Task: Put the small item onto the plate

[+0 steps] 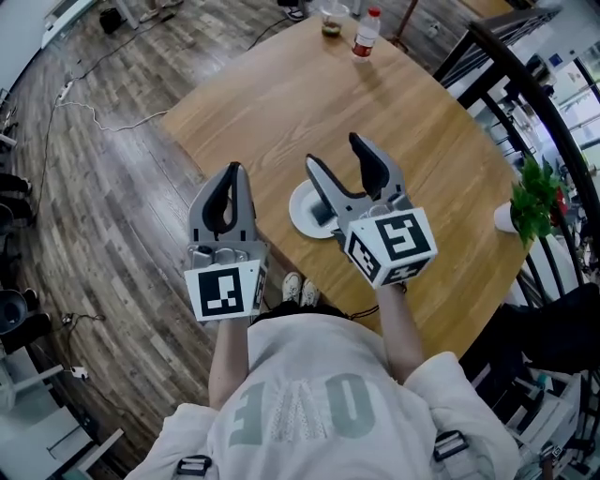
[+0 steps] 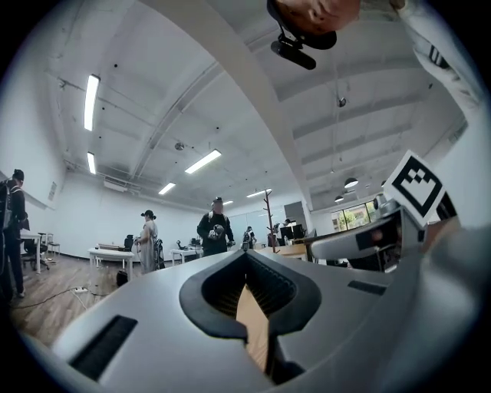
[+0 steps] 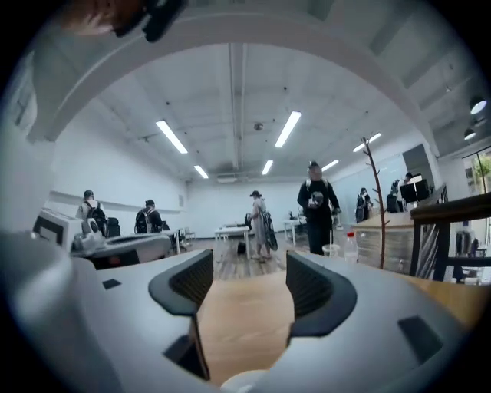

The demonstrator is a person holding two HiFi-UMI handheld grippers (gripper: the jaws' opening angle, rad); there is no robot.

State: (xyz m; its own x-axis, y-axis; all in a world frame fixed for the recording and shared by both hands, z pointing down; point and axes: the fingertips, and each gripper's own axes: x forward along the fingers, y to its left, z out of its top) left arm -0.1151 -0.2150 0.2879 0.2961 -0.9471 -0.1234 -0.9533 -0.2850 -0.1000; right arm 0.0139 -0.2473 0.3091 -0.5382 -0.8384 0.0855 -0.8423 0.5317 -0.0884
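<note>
A white plate (image 1: 302, 208) lies on the round wooden table (image 1: 281, 103), near its front edge, partly hidden behind my right gripper (image 1: 335, 152). That gripper hovers over the plate, open, with nothing between its jaws. In the right gripper view only bare wood shows between the right gripper (image 3: 242, 284) jaws, and a white rim of the plate (image 3: 239, 381) sits at the bottom. My left gripper (image 1: 232, 171) is held left of the plate, over the table's edge, shut and empty. In its own view the left gripper (image 2: 245, 259) jaws meet at the tips. No small item shows near the plate.
A red-capped bottle (image 1: 366, 32) and a clear cup (image 1: 331, 19) stand at the table's far edge; the bottle (image 3: 350, 247) also shows in the right gripper view. A potted plant (image 1: 532, 199) and a black railing (image 1: 525, 84) are on the right. People stand far off in the room.
</note>
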